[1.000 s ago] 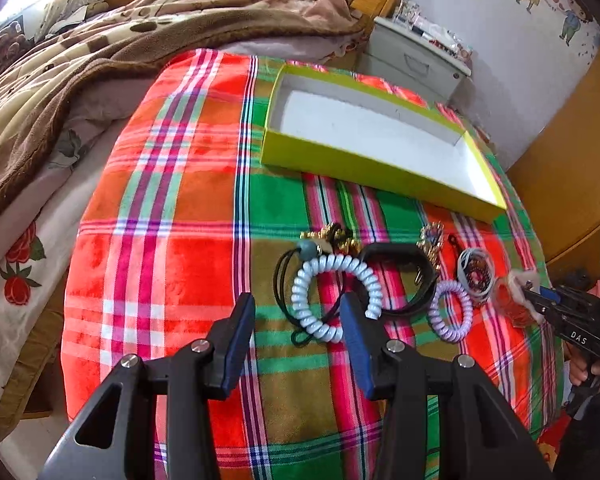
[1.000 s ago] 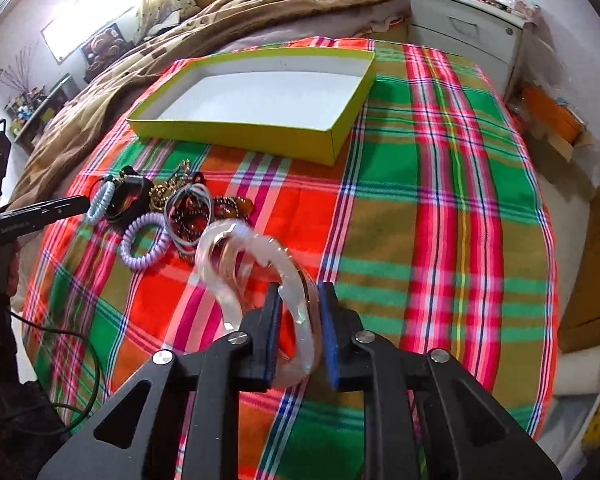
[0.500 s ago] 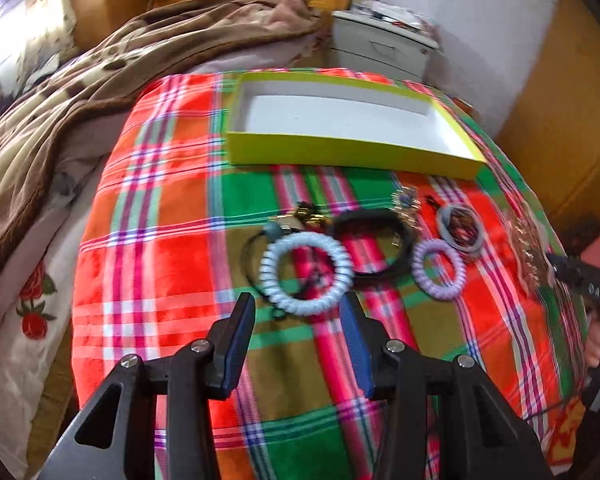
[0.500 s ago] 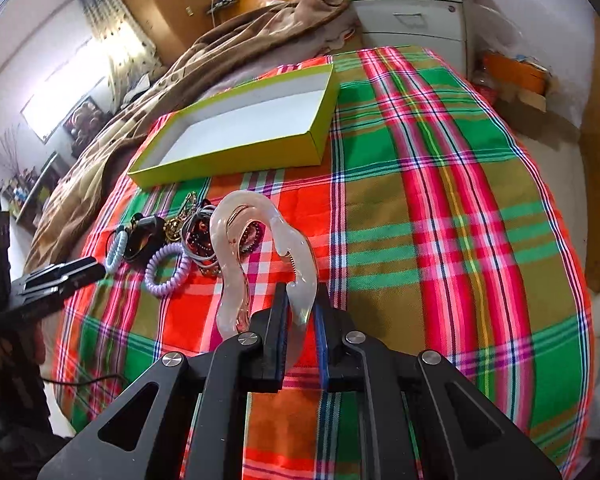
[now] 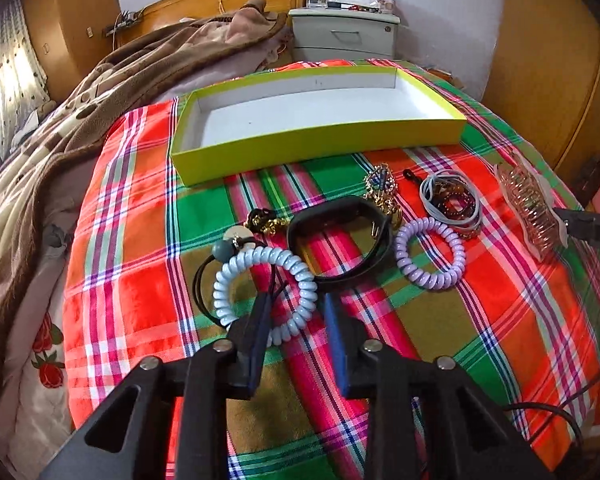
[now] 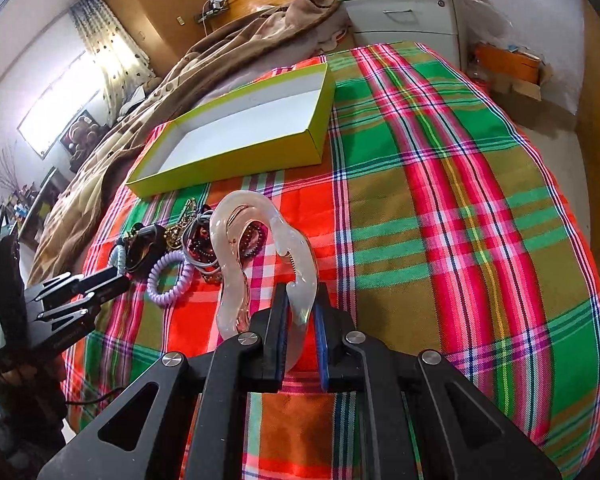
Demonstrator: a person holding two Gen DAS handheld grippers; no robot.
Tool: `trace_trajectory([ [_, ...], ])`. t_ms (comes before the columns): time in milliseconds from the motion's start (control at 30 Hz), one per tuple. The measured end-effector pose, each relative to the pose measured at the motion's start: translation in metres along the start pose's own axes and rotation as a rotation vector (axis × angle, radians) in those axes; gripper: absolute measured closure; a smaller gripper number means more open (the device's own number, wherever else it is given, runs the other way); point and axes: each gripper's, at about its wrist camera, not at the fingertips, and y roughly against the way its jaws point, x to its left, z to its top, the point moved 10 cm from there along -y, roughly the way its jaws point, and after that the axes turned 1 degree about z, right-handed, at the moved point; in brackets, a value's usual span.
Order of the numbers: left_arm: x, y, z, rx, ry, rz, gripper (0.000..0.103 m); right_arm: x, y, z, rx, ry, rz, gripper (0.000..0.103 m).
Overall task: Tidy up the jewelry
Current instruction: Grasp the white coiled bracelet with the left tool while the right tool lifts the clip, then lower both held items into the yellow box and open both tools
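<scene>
My right gripper (image 6: 302,312) is shut on a clear pink hair claw clip (image 6: 256,256) and holds it above the plaid cloth; the clip also shows in the left wrist view (image 5: 530,204). My left gripper (image 5: 296,312) is open, its fingers over the near edge of a pale blue spiral hair tie (image 5: 264,288). Beside it lie a black band (image 5: 340,240), a lilac spiral hair tie (image 5: 430,252), gold chains (image 5: 382,188) and a grey tie with dark beads (image 5: 452,200). An empty yellow-green box (image 5: 316,140) stands behind them; it shows in the right wrist view too (image 6: 236,128).
The plaid cloth (image 5: 132,208) covers a bed. A brown blanket (image 5: 80,92) lies at the left and back. A white nightstand (image 5: 344,32) stands behind the box. Wooden wardrobe doors (image 5: 552,60) are at the right.
My left gripper has moved forward onto the blue spiral tie and turned right toward the box. My right gripper has lifted the claw clip higher and turned it upright.
</scene>
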Motion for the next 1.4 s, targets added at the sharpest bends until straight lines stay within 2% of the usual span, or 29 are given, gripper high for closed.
trace_trajectory([
  [167, 0.000, -0.001, 0.002, 0.001, 0.016, -0.011, 0.092, 0.000, 0.002, 0.001, -0.014, -0.001, -0.012, 0.091],
  [367, 0.011, 0.010, 0.010, -0.034, 0.086, -0.066, 0.093, 0.004, 0.011, 0.008, -0.046, 0.004, -0.024, 0.091],
  [533, 0.017, 0.021, 0.020, -0.065, 0.111, -0.082, 0.093, 0.010, 0.016, 0.018, -0.077, 0.021, -0.044, 0.091],
  [800, 0.030, 0.034, 0.048, -0.126, 0.112, -0.066, 0.093, 0.022, 0.021, 0.052, -0.126, 0.061, -0.079, 0.091],
  [967, 0.035, 0.030, 0.076, -0.150, 0.097, -0.069, 0.093, 0.032, 0.009, 0.082, -0.139, 0.083, -0.094, 0.091],
  [1167, 0.041, 0.014, 0.107, -0.156, 0.093, -0.094, 0.093, 0.030, -0.020, 0.114, -0.115, 0.066, -0.119, 0.091],
  [1400, 0.048, -0.021, 0.134, -0.119, 0.114, -0.109, 0.093, 0.029, -0.052, 0.141, -0.077, 0.055, -0.147, 0.091],
])
